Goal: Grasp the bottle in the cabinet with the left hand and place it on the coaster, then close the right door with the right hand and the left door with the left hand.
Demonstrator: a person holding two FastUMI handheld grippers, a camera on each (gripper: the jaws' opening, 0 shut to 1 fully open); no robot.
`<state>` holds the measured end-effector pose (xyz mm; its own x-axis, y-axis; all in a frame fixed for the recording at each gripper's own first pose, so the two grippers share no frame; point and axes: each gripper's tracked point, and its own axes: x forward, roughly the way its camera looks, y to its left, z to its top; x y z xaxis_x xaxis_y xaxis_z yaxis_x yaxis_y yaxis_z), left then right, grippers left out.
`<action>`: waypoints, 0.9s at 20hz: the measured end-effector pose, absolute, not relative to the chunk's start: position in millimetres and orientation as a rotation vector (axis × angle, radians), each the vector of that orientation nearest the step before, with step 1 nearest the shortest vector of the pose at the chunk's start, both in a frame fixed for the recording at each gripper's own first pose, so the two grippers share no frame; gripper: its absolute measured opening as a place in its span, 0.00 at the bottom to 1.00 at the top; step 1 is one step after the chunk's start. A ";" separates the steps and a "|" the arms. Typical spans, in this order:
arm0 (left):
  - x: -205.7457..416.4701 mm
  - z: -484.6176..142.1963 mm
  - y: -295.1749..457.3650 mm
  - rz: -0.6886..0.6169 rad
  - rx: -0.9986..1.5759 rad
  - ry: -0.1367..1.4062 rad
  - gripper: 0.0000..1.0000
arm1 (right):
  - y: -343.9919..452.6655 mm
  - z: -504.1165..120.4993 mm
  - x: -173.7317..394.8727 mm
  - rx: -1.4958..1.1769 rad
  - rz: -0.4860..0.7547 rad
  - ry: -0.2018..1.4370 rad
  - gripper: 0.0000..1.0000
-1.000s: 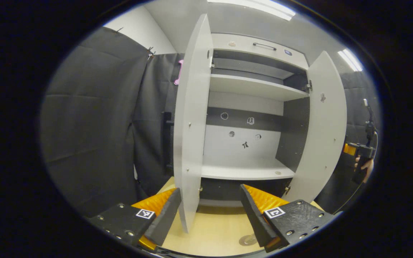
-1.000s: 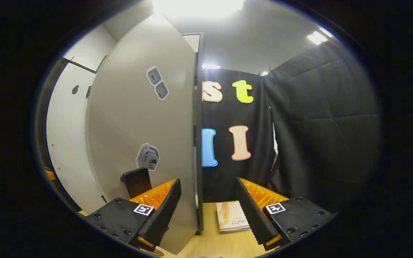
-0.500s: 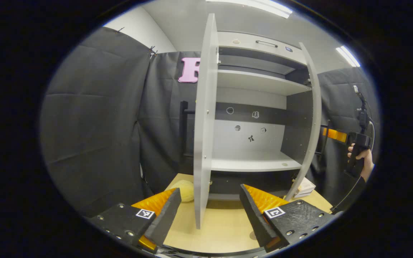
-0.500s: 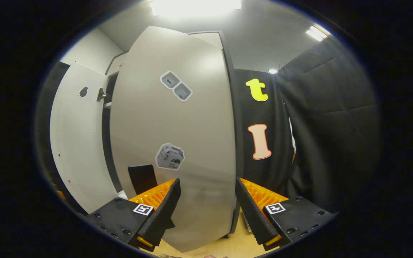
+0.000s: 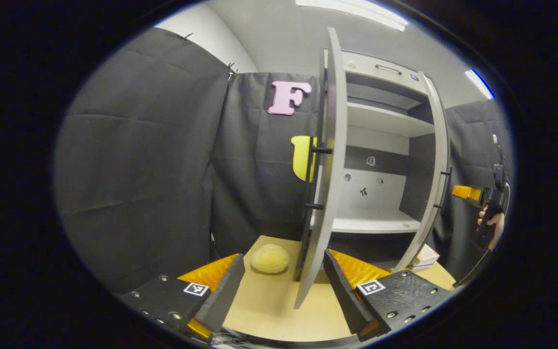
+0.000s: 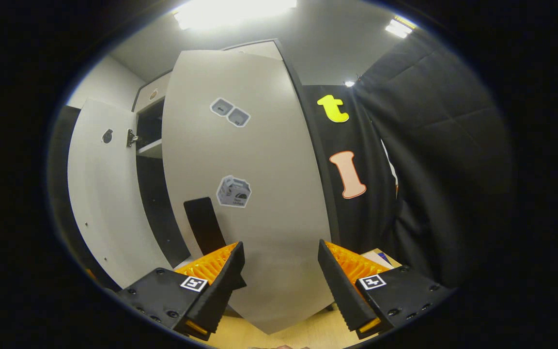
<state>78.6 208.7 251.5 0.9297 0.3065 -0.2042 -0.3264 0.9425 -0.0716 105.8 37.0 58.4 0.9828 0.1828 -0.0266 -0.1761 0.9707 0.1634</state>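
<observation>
Your right gripper is standing wide with nothing between its fingers, facing the outer face of the right door close up. A second ago this door was showing you its edge; now its full front is facing the camera, so it is swinging toward the cabinet — closing well, though a dark gap is still showing beside it, so it is not yet home. In the left gripper view that gripper is reaching in behind the door in a hand.

Your left gripper is also gaping wide and empty, its fingers straddling the bottom edge of the left door, which is standing edge-on over the wooden table. It has turned since a second ago — you are drifting out to its left side.

The shelves are showing no bottle; I cannot tell where the bottle and coaster are sitting. A pale round lump is lying on the table near the left door.
</observation>
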 end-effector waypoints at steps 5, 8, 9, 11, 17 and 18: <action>78.5 267.1 256.8 0.352 -0.132 0.124 1.00 | 31.7 43.8 87.7 0.083 0.145 0.057 0.97; 85.3 285.4 281.8 0.369 -0.118 0.083 0.97 | 28.2 34.9 71.9 0.056 0.133 0.065 0.97; 88.7 290.6 288.7 0.365 -0.113 0.069 0.95 | 27.2 31.8 68.9 0.052 0.127 0.069 0.97; 103.8 309.1 302.4 0.339 -0.092 0.028 0.94 | 25.7 25.8 63.4 0.046 0.118 0.081 0.92; 153.2 331.1 321.0 0.249 -0.047 0.006 0.94 | 20.5 15.3 51.2 0.046 0.084 0.102 0.98; 162.8 331.6 322.4 0.235 -0.053 0.008 0.94 | 19.3 15.7 49.2 0.045 0.076 0.097 0.98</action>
<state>162.8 322.4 331.6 0.9725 0.2324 -0.0138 -0.2328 0.9711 -0.0518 49.2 19.3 15.7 0.9925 0.0775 -0.0948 -0.0731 0.9961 0.0488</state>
